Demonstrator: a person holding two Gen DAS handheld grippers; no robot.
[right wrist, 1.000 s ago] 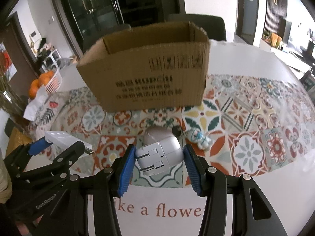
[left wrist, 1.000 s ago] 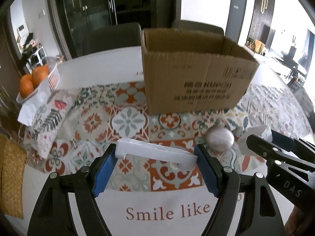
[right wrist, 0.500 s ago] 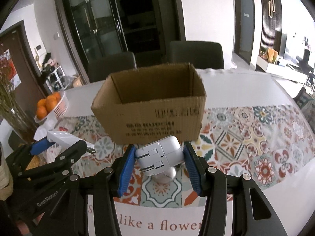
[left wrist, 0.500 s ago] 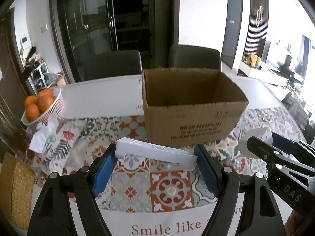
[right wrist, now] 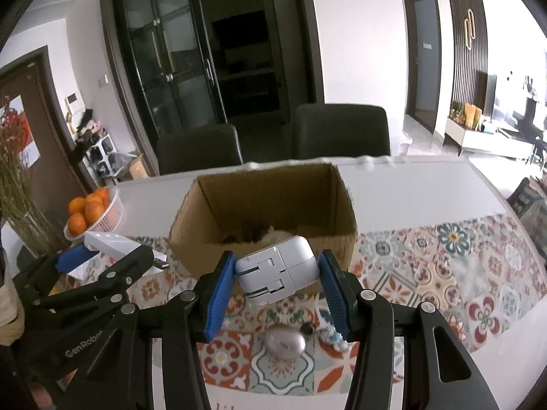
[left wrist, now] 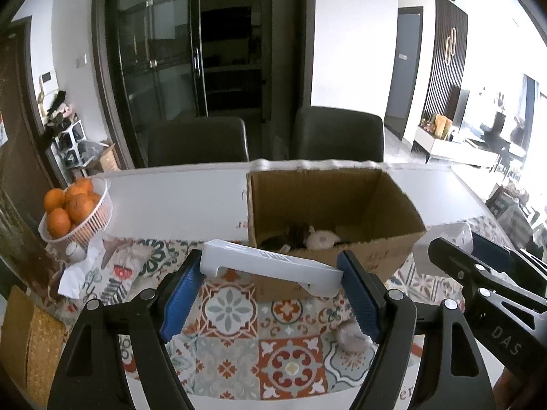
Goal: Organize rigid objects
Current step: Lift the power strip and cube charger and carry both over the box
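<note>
- My left gripper (left wrist: 271, 282) pinches a long white plastic bar (left wrist: 270, 265), aloft before the open brown cardboard box (left wrist: 336, 225).
- My right gripper (right wrist: 277, 285) clamps a white square power adapter (right wrist: 278, 273) above the patterned tablecloth (right wrist: 444, 273), near the box's front wall.

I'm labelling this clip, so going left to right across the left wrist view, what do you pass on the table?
Basket of oranges → white bar clamped in the left gripper → cardboard box → white charger in the right gripper.
</note>
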